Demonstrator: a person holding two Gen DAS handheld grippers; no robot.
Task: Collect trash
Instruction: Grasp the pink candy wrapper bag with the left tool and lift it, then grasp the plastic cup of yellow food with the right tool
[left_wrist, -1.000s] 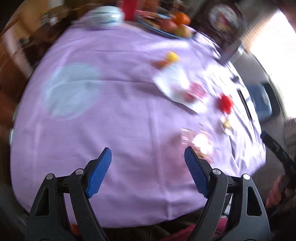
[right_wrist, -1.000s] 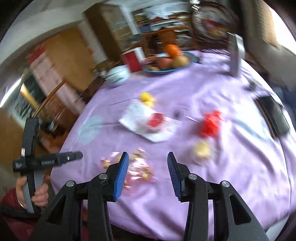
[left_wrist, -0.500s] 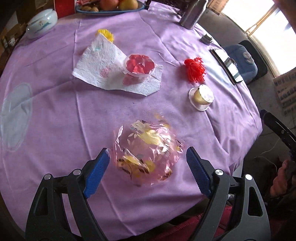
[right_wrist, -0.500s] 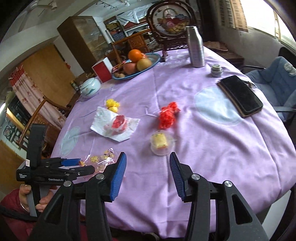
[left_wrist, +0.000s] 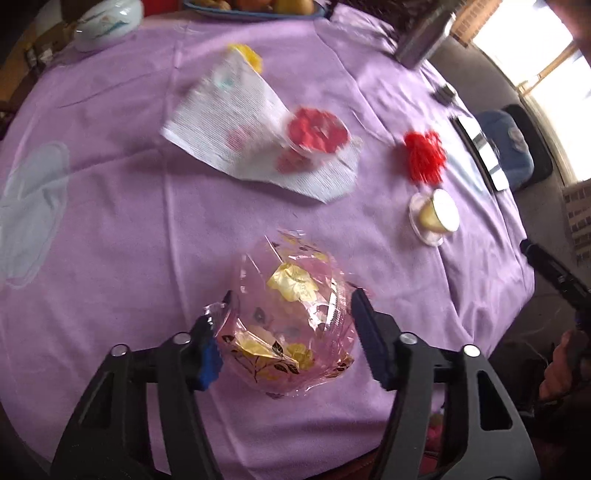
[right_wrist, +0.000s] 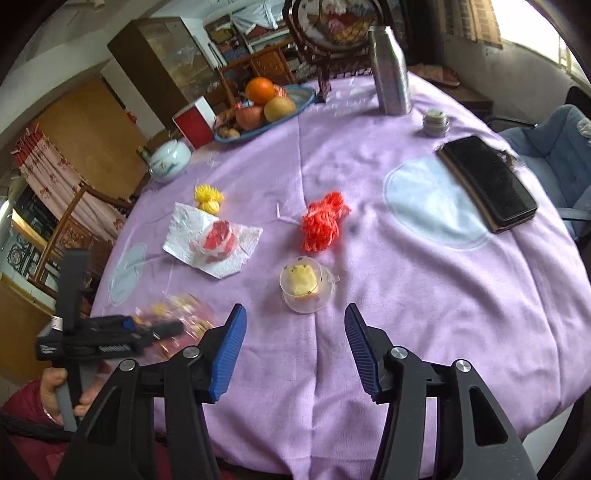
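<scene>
Pink cellophane wrapper (left_wrist: 291, 325): crumpled, printed with yellow flowers, lying at the near edge of the tabletop (left_wrist: 122, 229) on its lilac cloth. Left gripper (left_wrist: 286, 339): jaws either side of the wrapper and closing; the pads look to be just meeting the film, grip apparently not yet firm.
Step in hand: first pickup.
Next move calls for: finishing the squeeze before lifting, since the film is light and springy and may slip.
Right gripper (right_wrist: 295, 354): jaws apart and opening, nothing between them, aimed at the clear cup with yellow contents (right_wrist: 304, 288) near the same edge.
Other litter: red netting (right_wrist: 325, 221), paper napkin (right_wrist: 192, 236).
</scene>
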